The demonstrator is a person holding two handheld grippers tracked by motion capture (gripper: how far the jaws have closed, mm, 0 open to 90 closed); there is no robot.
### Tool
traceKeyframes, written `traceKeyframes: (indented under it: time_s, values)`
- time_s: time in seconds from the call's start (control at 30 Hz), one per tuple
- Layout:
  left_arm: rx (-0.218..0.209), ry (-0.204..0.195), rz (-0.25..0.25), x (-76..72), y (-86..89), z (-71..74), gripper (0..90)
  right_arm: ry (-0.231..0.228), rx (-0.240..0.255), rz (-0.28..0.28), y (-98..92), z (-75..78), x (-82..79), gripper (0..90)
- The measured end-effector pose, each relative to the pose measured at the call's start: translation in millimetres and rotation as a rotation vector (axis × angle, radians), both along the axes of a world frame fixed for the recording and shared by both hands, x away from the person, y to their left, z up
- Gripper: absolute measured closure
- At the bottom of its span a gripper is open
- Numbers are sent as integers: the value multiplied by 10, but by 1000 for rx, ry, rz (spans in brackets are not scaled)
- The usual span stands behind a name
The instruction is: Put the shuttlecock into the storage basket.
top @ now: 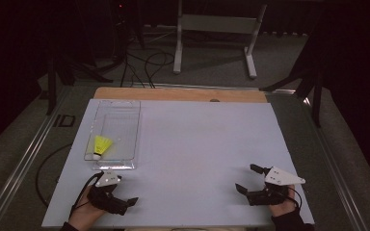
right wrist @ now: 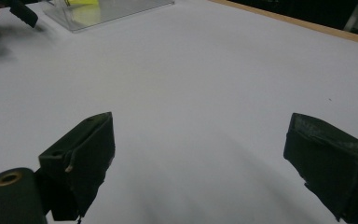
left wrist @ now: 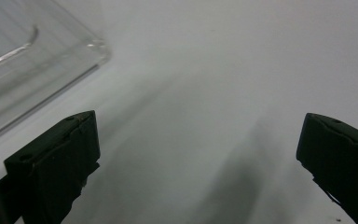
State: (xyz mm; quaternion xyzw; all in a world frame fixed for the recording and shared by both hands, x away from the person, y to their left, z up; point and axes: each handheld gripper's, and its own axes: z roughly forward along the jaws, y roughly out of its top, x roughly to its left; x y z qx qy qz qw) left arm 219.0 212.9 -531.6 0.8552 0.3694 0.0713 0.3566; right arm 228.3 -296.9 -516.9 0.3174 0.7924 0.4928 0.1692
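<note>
Yellow feathered shuttlecock with white cork tip (top: 101, 146) lies inside the clear plastic rectangular tray (top: 136, 130) at the bench's left, just ahead of my left tool (top: 125, 204). Both tools, left and right (top: 249, 179), gape wide, holding nothing. I judge it featherlight and crushable; I'd pinch the firm cork, not the skirt.

Beyond the white worktop (top: 197, 144), a white metal stand (top: 217, 29) and black cables (top: 144, 67) occupy the dim grey floor (top: 212, 72).
</note>
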Motion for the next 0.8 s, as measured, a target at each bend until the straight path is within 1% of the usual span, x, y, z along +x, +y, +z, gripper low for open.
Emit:
traceKeyframes:
  time_s: [0.17,0.2,0.23,0.3,0.33,0.37,0.4,0.43,0.47,0.5,0.63,0.8]
  values:
    - [-12,-4,2,0,-29,-11,4,-1,1,3,5,5,-3,89]
    - [-8,-1,5,3,-37,-22,4,-2,-1,3,4,3,-2,90]
    - [1,-7,13,3,-38,-28,4,-1,-1,2,3,1,-1,90]
    - [3,-9,17,2,-38,-31,4,2,-1,1,0,-3,2,90]
    - [5,-21,35,-1,-28,-30,3,4,1,0,-1,-6,3,90]
    - [5,-21,35,-1,-28,-30,3,5,2,0,-2,-7,4,90]
    - [3,-30,56,-1,-16,-25,3,5,3,1,-2,-10,6,90]
    - [3,-30,56,-1,-16,-25,4,5,3,1,-2,-10,6,90]
    - [6,-38,72,-1,-4,-23,4,7,2,3,-3,-13,8,90]
    - [3,-40,78,-3,2,-23,4,8,1,2,-2,-14,8,90]
    - [-7,-41,76,-1,16,-25,3,9,1,2,-1,-17,10,90]
    - [-8,-43,73,-5,8,-31,4,11,1,3,0,-21,13,90]
